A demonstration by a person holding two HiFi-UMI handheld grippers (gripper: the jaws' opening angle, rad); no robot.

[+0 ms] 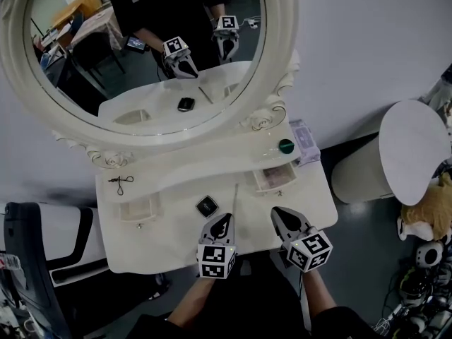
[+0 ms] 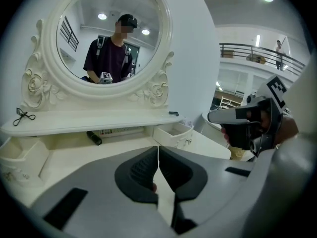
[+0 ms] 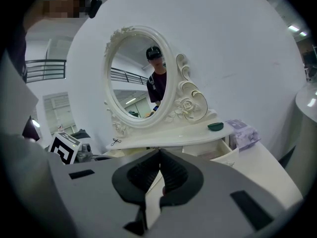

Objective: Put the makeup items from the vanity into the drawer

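Nearest to me are my own two grippers, held low over the front edge of the vanity [image 1: 311,196]. My left gripper [image 1: 224,219] has its jaws pressed together with nothing between them. My right gripper [image 1: 280,212], just at its 3 o'clock, has its jaws together as well and is just as empty. Both point toward 12 o'clock.

The white vanity takes up most of what I see. Its oval mirror [image 1: 92,83] rises at 12 o'clock and reflects me and both grippers. Well apart at 3 o'clock stands a round white table [image 1: 417,154].

Below the mirror runs a curved shelf [image 1: 198,164], and below that lies the surface [image 1: 173,239]. Two small drawers stand open there. The left drawer [image 1: 138,209] is at 9 o'clock of my left gripper, and the right drawer [image 1: 275,179] is at 12 o'clock of my right gripper.

A purple pack [image 1: 305,141] sits by the shelf's right end, at 1 o'clock. A black square compact [image 1: 206,205] lies on the surface just at 11 o'clock of my left gripper, near it but not touching. A round green item [image 1: 285,146] rests on the shelf beside the purple pack. A black tube [image 2: 94,138] lies on the surface under the shelf edge. A thin stick [image 1: 236,193] lies on the surface between the compact and the right drawer, running toward 12 o'clock. A black cord [image 1: 121,183] lies on the shelf's left end, at 10 o'clock.
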